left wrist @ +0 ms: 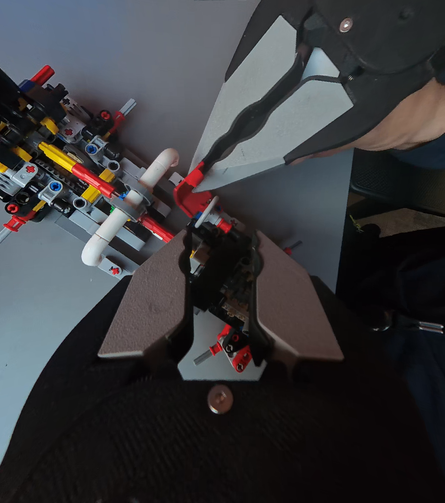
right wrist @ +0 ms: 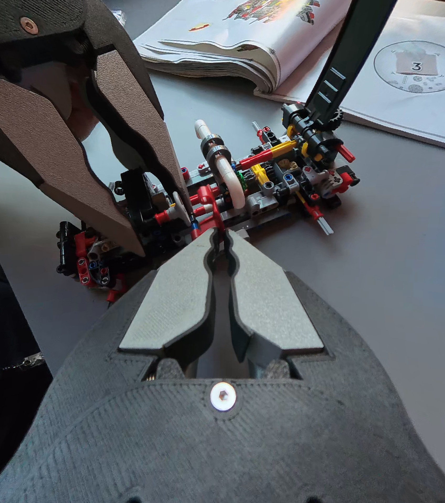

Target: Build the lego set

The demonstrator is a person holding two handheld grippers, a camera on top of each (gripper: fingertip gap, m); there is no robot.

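Gripping, left: left gripper (left wrist: 221, 236) straddles the black front block (left wrist: 224, 266) of the brick model (left wrist: 79, 168); the block fills the gap and the brown fingers (left wrist: 158, 294) sit against its sides, so it reads as clamped.
Pinching, right: right gripper (right wrist: 220, 231) is clenched at the very tips on a thin red curved piece (right wrist: 213, 206).
Red piece: stands just behind the grey steering wheel (right wrist: 179, 206), touching the model at its base.
Model place: lies flat on the grey table (right wrist: 379, 272), nose toward the grippers, tail far.
Mid model: white bent tube (right wrist: 229, 177) arches across the chassis, with yellow and red axles beyond it.
Far end: long black beam (right wrist: 338, 68) rises from the tail; open booklet (right wrist: 243, 40) lies behind.
Handling call: the tip-only pinch on a thin part looks likely to pivot, so push along the piece and avoid twisting. The left clamp should keep the chassis flat on the table while force goes in.
Risk: the right tips sit close to the steering wheel and could easily knock it.
Left view only: shows the red piece (left wrist: 188, 196) as an angled panel, the grey tips (left wrist: 202, 177) meeting on its upper edge, and a forearm (left wrist: 406, 122) behind them.
Right view only: shows the booklet, the beam's full height, and both brown fingers (right wrist: 123, 217) from outside, flanking the block.
Unclear: pad contact low on the block is hidden.
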